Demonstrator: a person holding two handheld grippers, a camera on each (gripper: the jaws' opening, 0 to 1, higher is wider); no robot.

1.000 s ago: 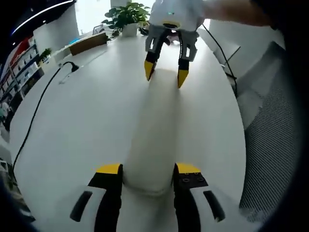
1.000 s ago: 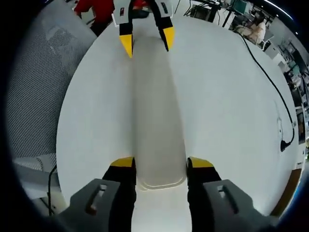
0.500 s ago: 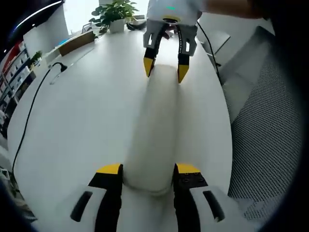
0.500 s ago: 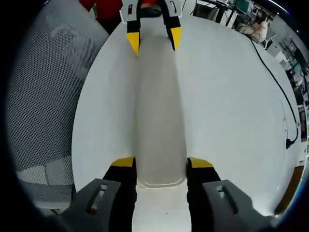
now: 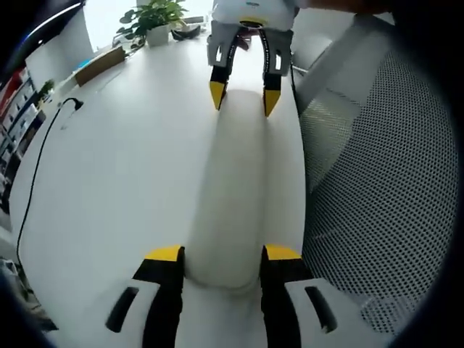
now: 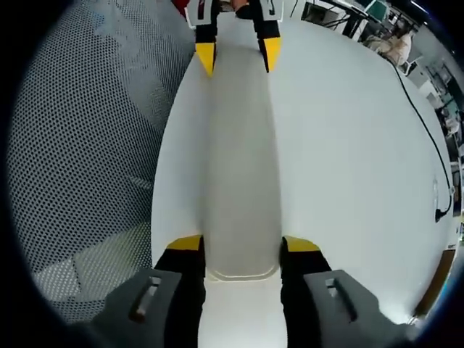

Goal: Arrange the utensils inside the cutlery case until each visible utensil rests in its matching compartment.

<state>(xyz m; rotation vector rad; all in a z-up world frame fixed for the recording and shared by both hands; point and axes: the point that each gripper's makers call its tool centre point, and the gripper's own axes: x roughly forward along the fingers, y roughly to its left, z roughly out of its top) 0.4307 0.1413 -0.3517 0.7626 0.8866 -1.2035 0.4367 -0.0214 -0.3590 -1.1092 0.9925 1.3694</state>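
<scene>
The long white plastic cutlery case (image 5: 235, 188) runs up the frame centre, clamped at opposite ends between left gripper (image 5: 221, 257) and right gripper (image 6: 241, 246).

The closed cutlery case (image 5: 235, 196) hides any utensils and compartments inside it.
</scene>
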